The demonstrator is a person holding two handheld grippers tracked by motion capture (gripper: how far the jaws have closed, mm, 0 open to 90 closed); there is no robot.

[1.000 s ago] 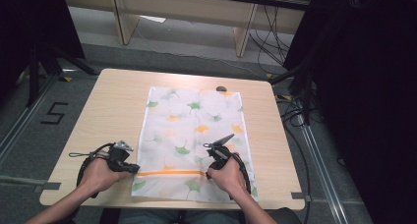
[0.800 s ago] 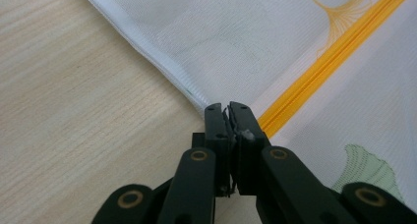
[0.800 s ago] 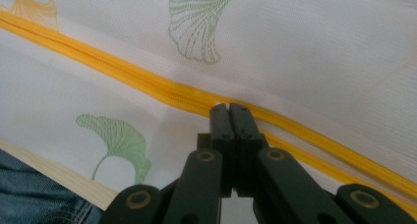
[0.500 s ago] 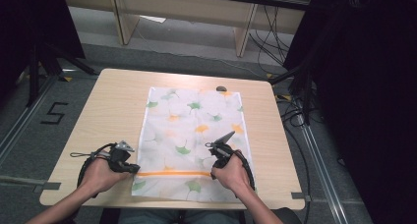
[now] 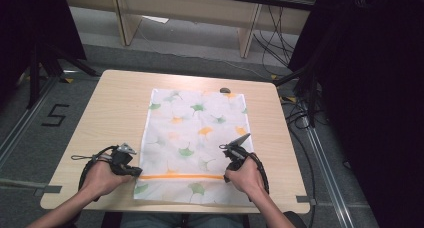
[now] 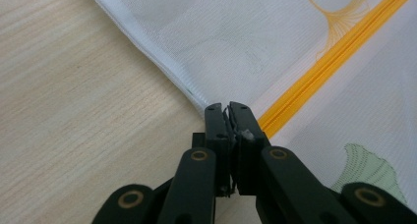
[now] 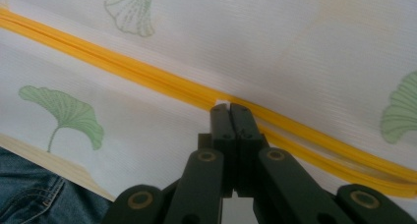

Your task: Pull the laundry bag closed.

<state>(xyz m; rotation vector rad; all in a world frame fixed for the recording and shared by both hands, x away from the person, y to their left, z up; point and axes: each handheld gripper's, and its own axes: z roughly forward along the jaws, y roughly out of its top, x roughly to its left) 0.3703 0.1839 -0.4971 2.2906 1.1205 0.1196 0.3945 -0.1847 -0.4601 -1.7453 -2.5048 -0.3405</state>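
A white mesh bag (image 5: pixel 195 123) printed with green and orange leaves lies flat on the wooden table (image 5: pixel 110 113). An orange zipper (image 5: pixel 180 177) runs across the bag near the front. My left gripper (image 5: pixel 135 171) (image 6: pixel 227 107) is shut on the bag's left edge (image 6: pixel 196 94), right at the zipper's end (image 6: pixel 275 117). My right gripper (image 5: pixel 227 169) (image 7: pixel 230 107) is shut on the zipper (image 7: pixel 147 76); the hand hides the zipper's right part in the high view. To the right of its jaws, in the right gripper view, the orange tape splits into two bands.
A small dark object (image 5: pixel 225 90) lies at the bag's far edge. The table's front edge (image 7: pixel 59 165) runs close under the bag, with the person's jeans (image 7: pixel 24 194) below it. Bare wood (image 6: pixel 74 111) lies left of the bag.
My right gripper has shifted slightly to the right along the zipper. The left gripper has stayed at the bag's left edge.
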